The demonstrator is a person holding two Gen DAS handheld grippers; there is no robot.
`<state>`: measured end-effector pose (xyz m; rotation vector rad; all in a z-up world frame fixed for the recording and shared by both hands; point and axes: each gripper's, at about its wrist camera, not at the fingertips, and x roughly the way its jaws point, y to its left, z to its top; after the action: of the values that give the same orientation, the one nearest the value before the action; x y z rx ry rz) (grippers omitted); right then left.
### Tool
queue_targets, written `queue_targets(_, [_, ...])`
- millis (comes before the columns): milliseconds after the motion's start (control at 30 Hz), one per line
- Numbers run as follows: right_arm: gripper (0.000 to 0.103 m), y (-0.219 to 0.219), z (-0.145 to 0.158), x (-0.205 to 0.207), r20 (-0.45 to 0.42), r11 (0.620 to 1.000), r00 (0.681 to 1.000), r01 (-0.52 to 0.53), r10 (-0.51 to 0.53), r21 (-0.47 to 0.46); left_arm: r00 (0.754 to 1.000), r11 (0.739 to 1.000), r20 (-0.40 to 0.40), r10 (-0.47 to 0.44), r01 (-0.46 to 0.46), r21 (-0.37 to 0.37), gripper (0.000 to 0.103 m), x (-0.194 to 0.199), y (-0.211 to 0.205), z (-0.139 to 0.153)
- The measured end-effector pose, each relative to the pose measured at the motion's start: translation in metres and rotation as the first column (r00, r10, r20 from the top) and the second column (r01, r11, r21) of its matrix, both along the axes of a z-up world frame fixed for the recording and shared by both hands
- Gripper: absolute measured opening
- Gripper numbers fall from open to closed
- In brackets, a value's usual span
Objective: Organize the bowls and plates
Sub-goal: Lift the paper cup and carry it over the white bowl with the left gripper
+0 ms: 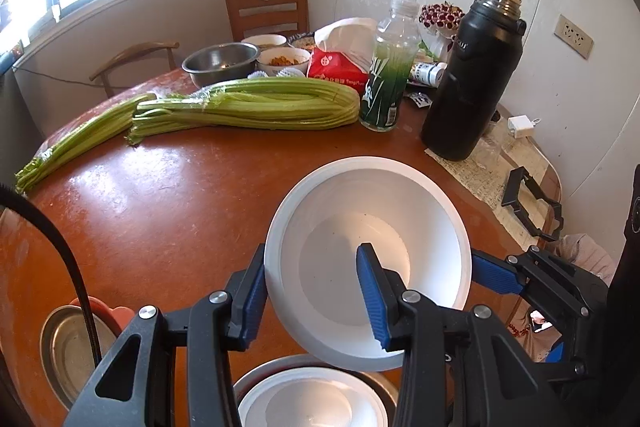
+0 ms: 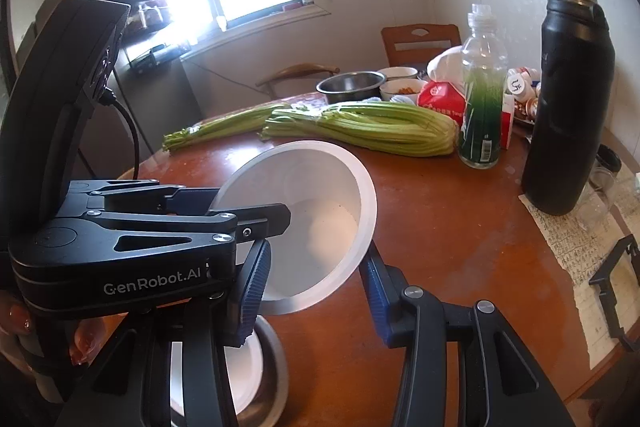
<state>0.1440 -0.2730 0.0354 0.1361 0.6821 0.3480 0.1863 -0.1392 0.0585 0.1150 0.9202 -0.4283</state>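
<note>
Two grippers: both are on one white bowl (image 1: 366, 263), held tilted above the table (image 1: 160, 195), its mouth turned toward the left wrist camera.
Left gripper (image 1: 316, 291): jaws narrow, pinching the bowl's near-left wall; one blue pad sits inside the bowl, the other outside against the rim.
Right gripper (image 2: 312, 291): jaws fairly narrow, straddling the bowl's lower rim; whether both pads press on it I cannot tell (the left gripper's body covers part of that rim in the right wrist view).
Key relation: directly below the held bowl, nearest the cameras, a second white bowl (image 1: 312, 403) sits inside a steel bowl (image 2: 276, 363); my judgement is that the held bowl is meant to nest there, so it needs levelling, mouth up, before going down.
Nearer hand: the left grip looks the firmer, carrying one.
Beside the stack: a steel dish (image 1: 66, 351) on a pinkish one, partly behind a cable.
Farther off: celery (image 1: 248, 107), a green bottle (image 1: 386, 87) and a black flask (image 1: 472, 83), well apart from the bowls.
Hidden: the stack's near edge is cut off by the frame.
</note>
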Motion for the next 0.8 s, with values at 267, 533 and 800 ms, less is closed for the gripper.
queue_targets(267, [0.048, 0.014, 0.018, -0.025, 0.042, 1.0, 0.999, -0.031, 0.031, -0.005, 0.999, 1.0, 0.043, 0.022, -0.021, -0.011, 0.043, -0.029, 0.017, 0.021])
queue_targets(533, [0.048, 0.025, 0.031, -0.05, 0.068, 0.997, 0.995, -0.072, 0.072, -0.002, 0.996, 0.999, 0.079, 0.047, -0.047, 0.001, 0.043, -0.059, 0.03, 0.036])
queue_targets(800, [0.048, 0.036, 0.029, -0.069, 0.064, 0.993, 0.991, -0.118, 0.118, -0.01, 0.992, 0.997, 0.098, 0.079, -0.081, 0.01, 0.043, -0.084, 0.044, 0.035])
